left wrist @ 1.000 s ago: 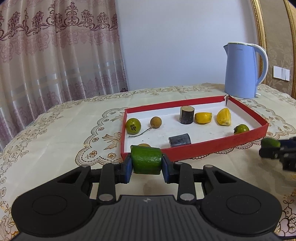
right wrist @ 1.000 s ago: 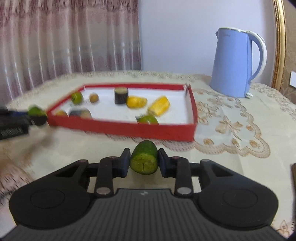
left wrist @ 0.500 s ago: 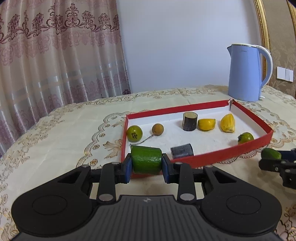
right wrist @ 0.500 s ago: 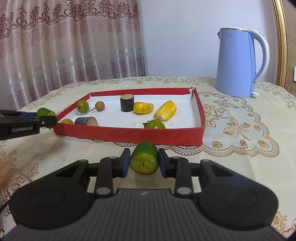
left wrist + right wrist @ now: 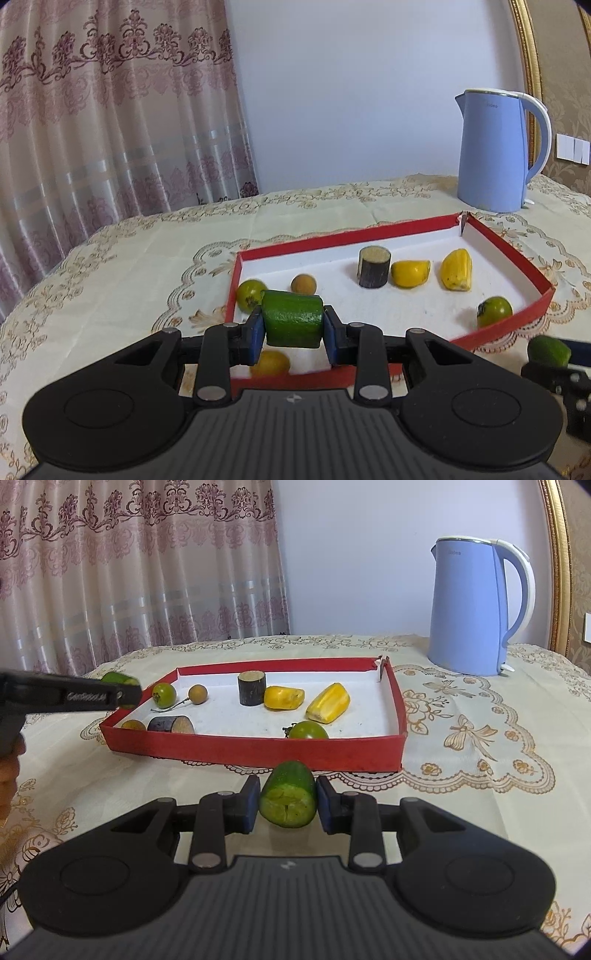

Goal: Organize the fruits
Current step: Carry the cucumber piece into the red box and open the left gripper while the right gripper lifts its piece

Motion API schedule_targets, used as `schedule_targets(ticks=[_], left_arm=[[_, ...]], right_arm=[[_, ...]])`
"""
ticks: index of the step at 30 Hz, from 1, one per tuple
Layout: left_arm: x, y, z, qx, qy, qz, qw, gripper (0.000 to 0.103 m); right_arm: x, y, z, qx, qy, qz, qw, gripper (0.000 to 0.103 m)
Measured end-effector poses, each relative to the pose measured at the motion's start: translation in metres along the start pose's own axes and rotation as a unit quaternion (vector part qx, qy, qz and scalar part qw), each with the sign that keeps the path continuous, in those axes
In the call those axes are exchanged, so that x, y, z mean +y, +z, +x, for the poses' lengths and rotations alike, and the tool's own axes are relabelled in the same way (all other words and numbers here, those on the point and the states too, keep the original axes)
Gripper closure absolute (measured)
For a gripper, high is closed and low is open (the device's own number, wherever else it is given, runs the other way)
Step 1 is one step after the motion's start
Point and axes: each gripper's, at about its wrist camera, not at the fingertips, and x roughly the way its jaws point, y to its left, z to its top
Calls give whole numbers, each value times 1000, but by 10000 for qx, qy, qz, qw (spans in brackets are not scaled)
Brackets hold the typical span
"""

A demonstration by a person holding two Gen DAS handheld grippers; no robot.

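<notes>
My left gripper (image 5: pixel 293 328) is shut on a green cucumber chunk (image 5: pixel 291 323), held over the near-left corner of the red tray (image 5: pixel 517 314). The right gripper (image 5: pixel 286 805) is shut on another green cucumber piece (image 5: pixel 288 797), cut face toward the camera, just in front of the red tray (image 5: pixel 258 749). Inside the tray lie two green tomatoes (image 5: pixel 164 694) (image 5: pixel 308 731), a brown longan (image 5: pixel 197 694), two dark cane stubs (image 5: pixel 252 688) (image 5: pixel 171 724), two yellow pieces (image 5: pixel 284 698) (image 5: pixel 328 703) and a small orange fruit (image 5: pixel 133 724). The left gripper (image 5: pixel 125 694) shows at the tray's left in the right wrist view.
A blue electric kettle (image 5: pixel 476 609) stands behind the tray at the right. The table carries a cream embroidered cloth (image 5: pixel 480 738). Curtains hang behind the table on the left. A hand (image 5: pixel 7 775) shows at the left edge.
My left gripper has risen and moved forward with its cucumber chunk, from before the tray's front wall to over its near-left corner. The right gripper stays in place.
</notes>
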Motion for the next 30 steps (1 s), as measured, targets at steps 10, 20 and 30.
schedule_targets(ticks=[10, 20, 30], left_arm=[[-11, 11, 29, 146, -15, 14, 9999, 72], [-10, 16, 42, 196, -62, -58, 9998, 72], [-8, 23, 49, 104, -29, -38, 9999, 72]], right_arm=[[-2, 0, 4, 97, -27, 67, 9999, 72], [-5, 0, 14, 380, -165, 151, 9990, 72], [1, -1, 11, 270, -340, -18, 9991, 28]])
